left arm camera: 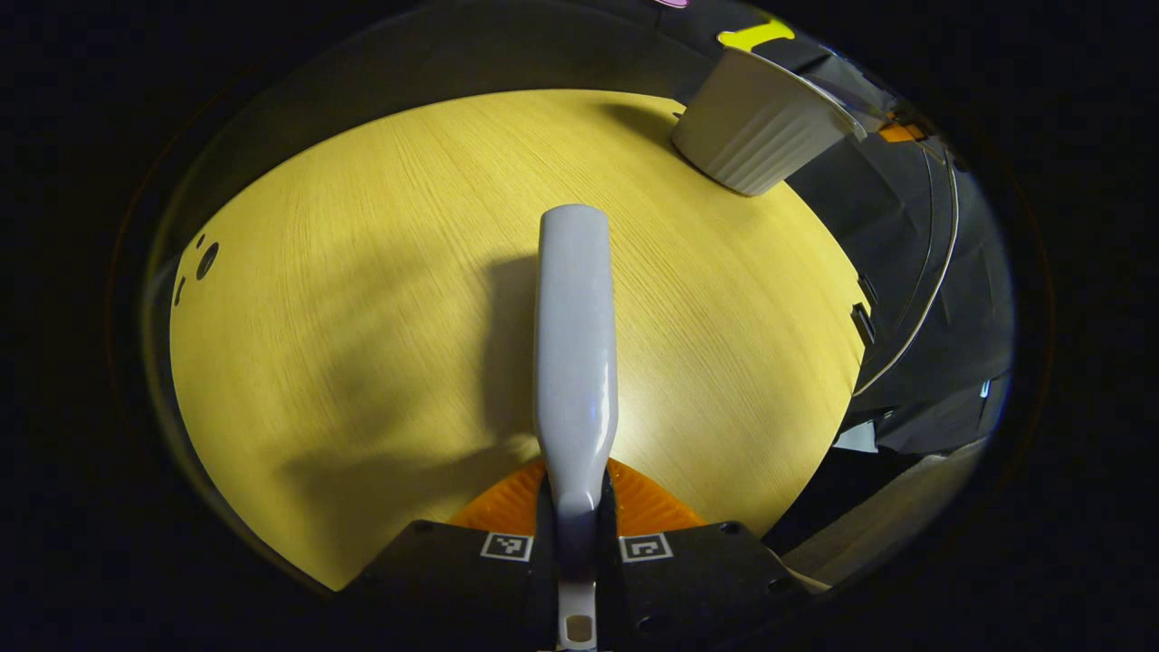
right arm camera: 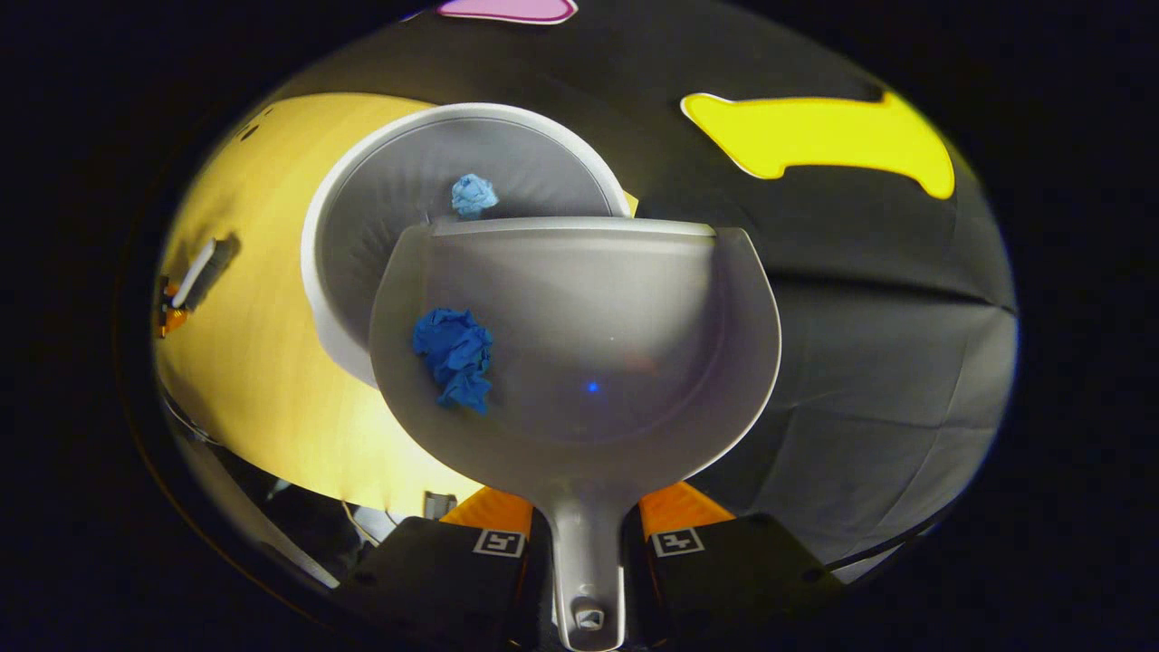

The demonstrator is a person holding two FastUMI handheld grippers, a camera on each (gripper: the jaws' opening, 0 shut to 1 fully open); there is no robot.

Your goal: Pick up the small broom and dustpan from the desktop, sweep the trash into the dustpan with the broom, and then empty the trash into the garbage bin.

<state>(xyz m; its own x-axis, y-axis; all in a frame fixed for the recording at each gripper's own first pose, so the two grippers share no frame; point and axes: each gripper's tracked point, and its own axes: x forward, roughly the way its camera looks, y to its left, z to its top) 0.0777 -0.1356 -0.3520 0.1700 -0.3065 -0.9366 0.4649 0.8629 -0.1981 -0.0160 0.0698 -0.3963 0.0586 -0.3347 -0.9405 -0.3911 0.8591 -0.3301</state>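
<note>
Left gripper (left arm camera: 576,534): fingers are clenching the narrow neck of the broom (left arm camera: 576,353), one on each side.
Broom: its pale grey body is stretching away from the fingers, hanging over the yellow wood-grain table (left arm camera: 362,299) and casting a shadow on it.
Bin from the left gripper view: the white ribbed bin (left arm camera: 756,127) is standing on the table's far edge, beyond the broom and to its right.
Right gripper (right arm camera: 587,534): fingers are grasping the handle of the grey dustpan (right arm camera: 616,362) from both sides.
Dustpan: its front lip is reaching over the rim of the bin (right arm camera: 398,181), overlapping the opening.
Dark blue paper wad (right arm camera: 454,355): lying inside the dustpan, on its left side.
Light blue wad (right arm camera: 474,195): sitting inside the bin, just past the dustpan's lip.
Far off: the other gripper (right arm camera: 186,285) is showing small, left of the bin, above the table.
</note>
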